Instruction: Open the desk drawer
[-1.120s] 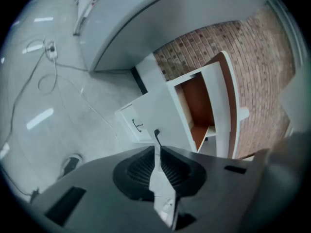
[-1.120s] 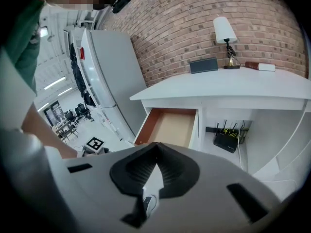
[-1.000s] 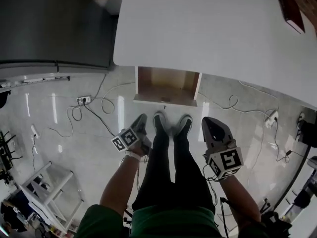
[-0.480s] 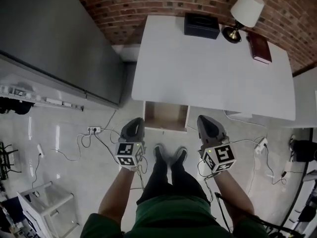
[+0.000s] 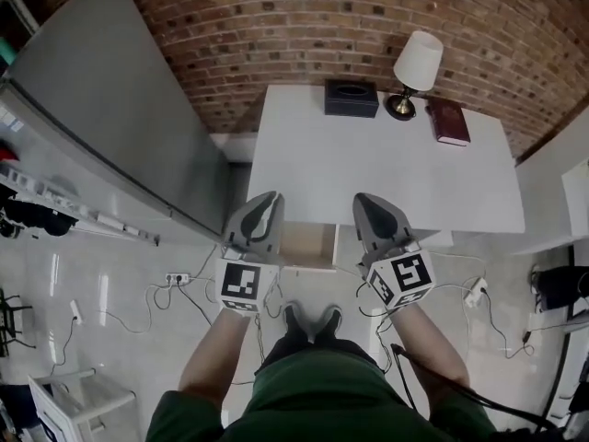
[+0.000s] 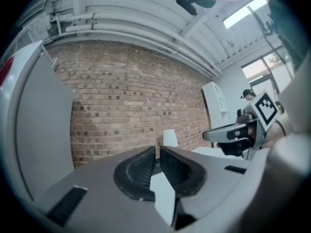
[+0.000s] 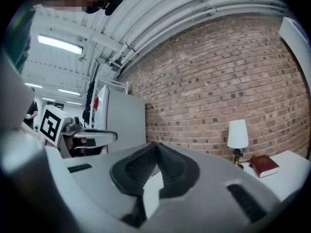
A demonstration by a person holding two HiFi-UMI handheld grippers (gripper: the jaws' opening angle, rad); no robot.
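Standing at the front edge of the white desk (image 5: 386, 173), person in a green top, shoes (image 5: 310, 320) on pale floor tiles, one gripper in each hand, both raised level and pointing at the brick wall (image 5: 276, 26).

Left gripper (image 6: 158, 150): jaws all but closed, only a thin slit between the ribbed pads, nothing held. It hangs over the desk's front-left corner, not touching anything.

Right gripper (image 7: 156, 145): jaws closed with tips meeting, nothing held. It hangs over the front edge of the desk, right of the drawer, clear of it.

Desk drawer (image 5: 308, 245): open, projecting from the left part of the desk's front edge. Its pale wooden interior shows in the head view between the two grippers. Neither gripper touches it.

Along the desk's back edge, against the wall: black box (image 5: 351, 98) near the middle, table lamp (image 5: 416, 63) with a white shade just right of it, red book (image 5: 449, 122) lying flat towards the back-right corner.

Left of the desk: a tall grey cabinet (image 5: 110, 127). On the floor by its foot: a power strip (image 5: 177, 278) with loose cables.
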